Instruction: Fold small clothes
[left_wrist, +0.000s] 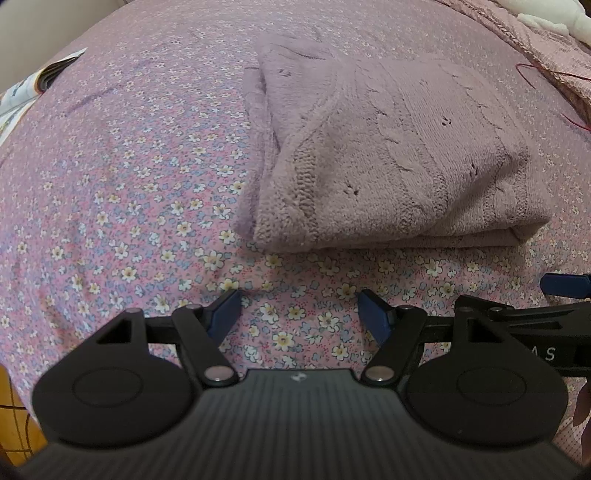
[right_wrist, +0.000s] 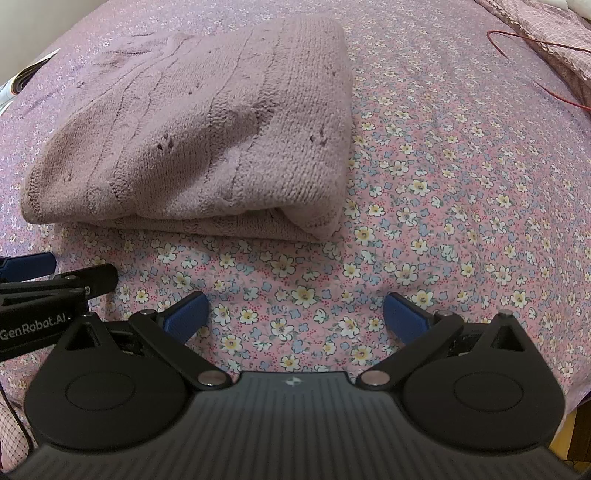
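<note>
Mauve knitted sweater (left_wrist: 388, 155), folded flat

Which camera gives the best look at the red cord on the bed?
The right wrist view: the thin red cord runs long across the flowered bedsheet at upper right. The left wrist view catches only short pieces of it at its right edge.

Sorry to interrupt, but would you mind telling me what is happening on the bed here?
A person is folding small clothes with a handheld gripper in each hand. A mauve knitted sweater lies folded into a thick stack on the floral bedsheet. Neither gripper touches it: the left gripper and the right gripper both hang open over bare sheet just short of the sweater's near edge, with nothing between their blue pads. A magazine lies at the far left of the bed, and a red cord runs along the far right.
</note>
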